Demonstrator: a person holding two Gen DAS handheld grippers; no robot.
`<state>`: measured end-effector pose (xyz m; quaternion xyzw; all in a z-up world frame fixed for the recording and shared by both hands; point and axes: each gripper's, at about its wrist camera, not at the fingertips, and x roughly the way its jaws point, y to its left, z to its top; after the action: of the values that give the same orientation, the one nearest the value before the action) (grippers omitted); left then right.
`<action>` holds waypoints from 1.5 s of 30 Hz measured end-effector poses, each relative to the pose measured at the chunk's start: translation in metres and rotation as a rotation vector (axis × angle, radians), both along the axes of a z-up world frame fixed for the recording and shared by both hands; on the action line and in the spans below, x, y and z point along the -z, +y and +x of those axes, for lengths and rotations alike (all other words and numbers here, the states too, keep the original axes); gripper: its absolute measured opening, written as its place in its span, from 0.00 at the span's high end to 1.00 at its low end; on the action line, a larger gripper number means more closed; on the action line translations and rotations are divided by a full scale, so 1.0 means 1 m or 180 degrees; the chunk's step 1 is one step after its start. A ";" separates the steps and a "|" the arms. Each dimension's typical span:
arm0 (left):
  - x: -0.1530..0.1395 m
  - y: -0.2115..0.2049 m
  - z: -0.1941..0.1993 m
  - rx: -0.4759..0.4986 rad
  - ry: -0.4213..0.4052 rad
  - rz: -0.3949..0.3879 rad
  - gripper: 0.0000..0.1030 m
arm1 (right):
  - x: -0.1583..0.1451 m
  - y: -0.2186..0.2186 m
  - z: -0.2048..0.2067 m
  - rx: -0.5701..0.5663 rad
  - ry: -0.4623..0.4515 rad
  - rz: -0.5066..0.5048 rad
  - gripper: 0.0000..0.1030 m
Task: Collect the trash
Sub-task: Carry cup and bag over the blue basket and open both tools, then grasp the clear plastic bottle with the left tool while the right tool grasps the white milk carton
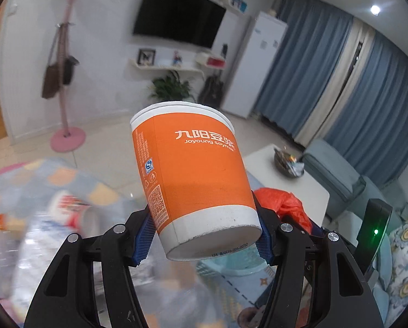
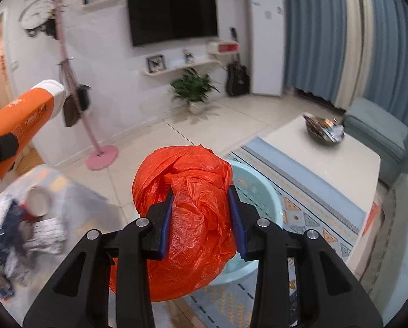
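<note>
Left wrist view: the left gripper (image 1: 204, 235) clamps an orange paper cup (image 1: 193, 175) near its base, held in the air and tilted; it looks light and easily crushed, so a gentle squeeze low on the stiffer bottom rim suits it. Its print reads "Joyoung soymilk", with Chinese characters, a QR code and "12A" underneath. Beside it, the right gripper (image 2: 202, 218) pinches a soft, crinkly, slippery orange bag (image 2: 187, 210) above a pale blue basket (image 2: 258, 191).

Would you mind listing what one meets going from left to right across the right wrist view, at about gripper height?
Trash pile → orange plastic bag, clamped in the right gripper → light blue basket → patterned rug → white coffee table.
</note>
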<state>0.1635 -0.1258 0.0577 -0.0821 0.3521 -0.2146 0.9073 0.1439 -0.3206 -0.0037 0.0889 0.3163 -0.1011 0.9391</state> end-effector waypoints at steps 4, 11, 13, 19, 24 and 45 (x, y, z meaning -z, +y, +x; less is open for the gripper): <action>0.033 -0.029 0.024 0.0137 0.0236 0.0000 0.43 | 0.031 -0.031 0.023 0.0165 0.0289 0.0207 0.68; 0.085 -0.056 0.048 0.0248 0.0633 0.0063 0.42 | 0.078 -0.058 0.045 0.0326 0.0717 0.0493 0.65; 0.092 -0.061 0.050 0.0292 0.0684 0.0115 0.41 | 0.086 -0.060 0.044 0.0323 0.0769 0.0572 0.57; 0.092 -0.056 0.043 0.0284 0.0670 0.0096 0.22 | 0.086 -0.062 0.036 0.0309 0.0752 0.0596 0.40; 0.080 -0.047 0.030 0.0268 0.0616 0.0015 0.20 | 0.082 -0.058 0.021 0.0298 0.0714 0.0650 0.39; -0.017 0.096 -0.088 -0.0189 -0.0207 -0.0120 0.18 | -0.029 0.100 -0.035 -0.0850 0.0021 0.0537 0.34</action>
<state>0.0750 -0.0299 0.0746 -0.1026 0.3157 -0.1968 0.9226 0.1092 -0.2211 0.0249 0.1243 0.3358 0.0513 0.9323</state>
